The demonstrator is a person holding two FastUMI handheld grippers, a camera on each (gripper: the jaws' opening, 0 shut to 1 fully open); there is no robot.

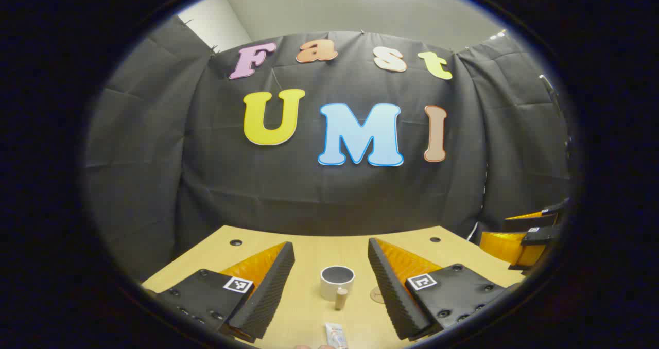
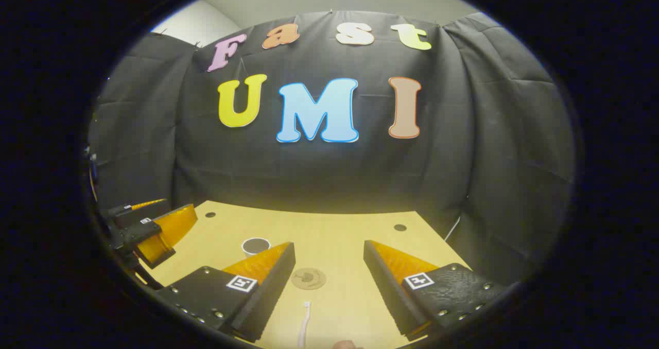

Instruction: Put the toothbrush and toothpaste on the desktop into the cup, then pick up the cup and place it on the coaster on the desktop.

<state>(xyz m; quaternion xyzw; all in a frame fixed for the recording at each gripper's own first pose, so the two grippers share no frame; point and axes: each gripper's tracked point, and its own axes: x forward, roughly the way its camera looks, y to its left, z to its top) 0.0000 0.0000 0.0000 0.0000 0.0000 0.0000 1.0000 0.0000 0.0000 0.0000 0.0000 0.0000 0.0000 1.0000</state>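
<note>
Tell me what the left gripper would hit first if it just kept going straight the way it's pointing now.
Probably the white cup, which stands upright on the desktop centred between the open left gripper fingers. The toothpaste lies nearer but low, so the gripper might pass over it; depth is hard to judge.

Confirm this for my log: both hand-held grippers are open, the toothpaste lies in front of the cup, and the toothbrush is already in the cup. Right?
Not quite: the toothbrush lies on the desktop, near the coaster, in the right gripper view. The rest holds: both hand-held grippers open, toothpaste before the cup.
</note>
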